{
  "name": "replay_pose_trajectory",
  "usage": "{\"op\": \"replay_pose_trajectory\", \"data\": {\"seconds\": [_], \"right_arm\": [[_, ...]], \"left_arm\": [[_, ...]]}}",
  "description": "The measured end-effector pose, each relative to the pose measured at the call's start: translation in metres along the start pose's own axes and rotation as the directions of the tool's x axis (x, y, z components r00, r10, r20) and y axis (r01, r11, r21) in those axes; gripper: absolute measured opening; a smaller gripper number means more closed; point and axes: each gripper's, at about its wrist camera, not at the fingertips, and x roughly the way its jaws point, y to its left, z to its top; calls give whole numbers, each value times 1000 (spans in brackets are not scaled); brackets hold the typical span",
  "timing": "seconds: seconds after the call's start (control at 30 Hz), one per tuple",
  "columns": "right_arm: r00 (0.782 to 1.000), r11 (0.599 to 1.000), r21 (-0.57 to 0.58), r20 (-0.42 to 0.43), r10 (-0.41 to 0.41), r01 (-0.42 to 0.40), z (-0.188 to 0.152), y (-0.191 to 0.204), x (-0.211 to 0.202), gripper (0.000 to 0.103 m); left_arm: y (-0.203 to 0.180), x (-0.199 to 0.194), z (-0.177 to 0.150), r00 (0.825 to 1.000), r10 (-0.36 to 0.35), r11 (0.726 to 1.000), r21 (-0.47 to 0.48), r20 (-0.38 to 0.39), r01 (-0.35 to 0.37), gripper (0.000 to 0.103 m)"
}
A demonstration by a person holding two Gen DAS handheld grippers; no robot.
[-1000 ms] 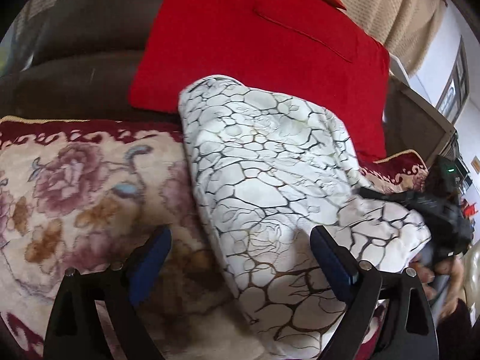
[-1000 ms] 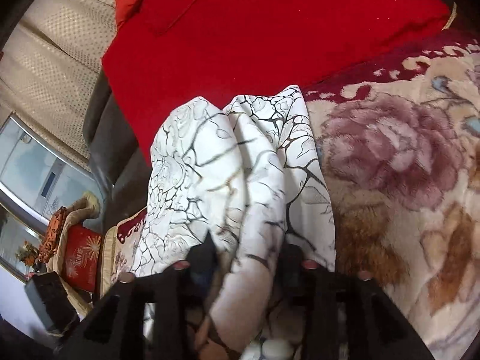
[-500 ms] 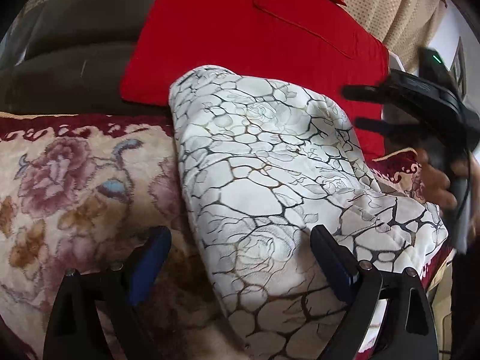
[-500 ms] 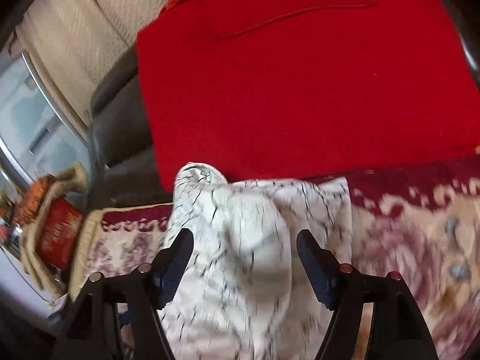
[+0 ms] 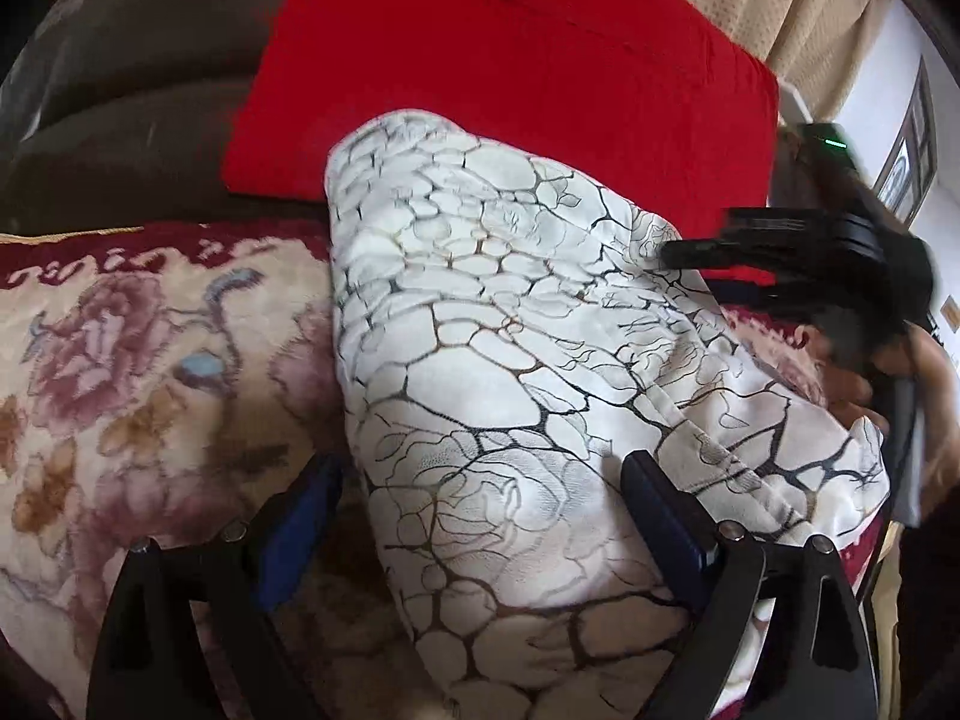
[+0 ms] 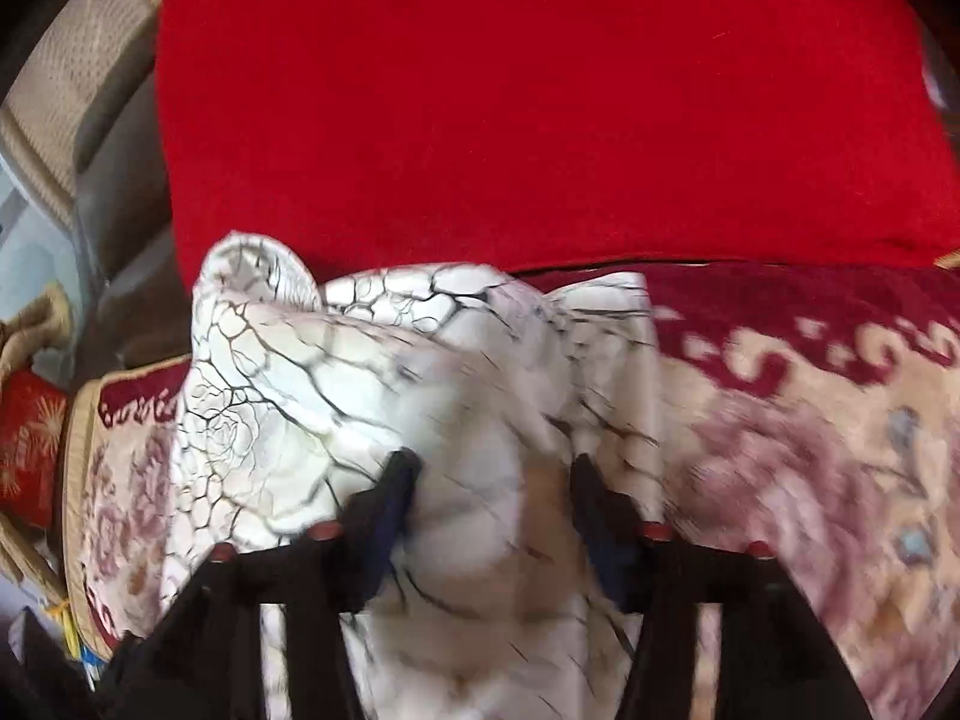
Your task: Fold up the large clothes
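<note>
A white garment with a black crackle print (image 5: 510, 372) lies folded in a thick bundle on a floral blanket (image 5: 138, 372). My left gripper (image 5: 480, 516) is open, its fingers astride the near end of the bundle. My right gripper (image 5: 708, 270) shows at the right in the left wrist view, its fingers over the bundle's far side. In the right wrist view the garment (image 6: 360, 372) fills the middle, and the right gripper (image 6: 492, 504) is open with cloth between its fingers; the view is blurred.
A large red cushion (image 5: 510, 72) leans on the dark sofa back (image 5: 120, 108) behind the bundle. The floral blanket (image 6: 810, 480) covers the seat. A cream curtain (image 5: 780, 6) hangs at the far right. A red box (image 6: 30, 438) sits beyond the sofa's end.
My right gripper let go of the garment's end, opened, lifted, and came down over the bundle again. The bundle settled flatter. My left gripper stayed open in place.
</note>
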Motion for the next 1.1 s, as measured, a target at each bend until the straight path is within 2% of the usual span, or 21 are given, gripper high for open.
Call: {"op": "replay_pose_trajectory", "data": {"seconds": [0.07, 0.13, 0.2, 0.27, 0.3, 0.4, 0.47, 0.57, 0.6, 0.7, 0.9, 1.1], "right_arm": [[997, 998, -25, 56, 56, -55, -9, 7, -33, 61], [991, 990, -112, 94, 93, -82, -26, 24, -65, 61], [986, 976, -197, 117, 122, -98, -44, 45, -88, 58], [979, 961, -245, 125, 159, -125, -58, 62, -101, 49], [976, 952, -273, 121, 179, -140, -67, 71, -107, 39], [976, 932, -335, 116, 184, -135, -96, 86, -113, 38], [986, 928, -360, 90, 138, -97, -114, 87, -106, 37], [1000, 950, -312, 16, 20, -14, -137, 60, -77, 37], [1000, 956, -293, 0, 11, -10, -142, 51, -70, 36], [998, 975, -215, 6, 55, -53, -157, 27, -55, 37], [997, 980, -194, 47, 56, -46, -165, 26, -51, 39], [997, 982, -176, 28, 69, -63, -161, 23, -53, 39]], "left_arm": [[4, -15, 4, 999, 5, 1000, 6, 48, -5, 94], [11, -33, 5, 994, 25, 1000, 1, 106, -25, 94], [19, -43, 4, 988, 77, 997, -16, 132, -75, 94], [26, -45, 2, 982, 132, 991, -25, 133, -130, 94], [29, -42, 0, 979, 165, 986, -26, 117, -163, 94], [31, -33, -8, 978, 197, 980, -5, 69, -197, 94], [25, -27, -12, 974, 220, 974, 36, 59, -223, 94], [9, -24, -16, 968, 235, 963, 115, 85, -244, 94], [5, -22, -17, 968, 234, 961, 133, 85, -244, 94], [2, -19, -19, 963, 252, 951, 159, 96, -265, 94], [10, -15, -15, 972, 223, 965, 127, 77, -231, 95], [7, -16, -16, 968, 236, 959, 141, 89, -247, 95]]}}
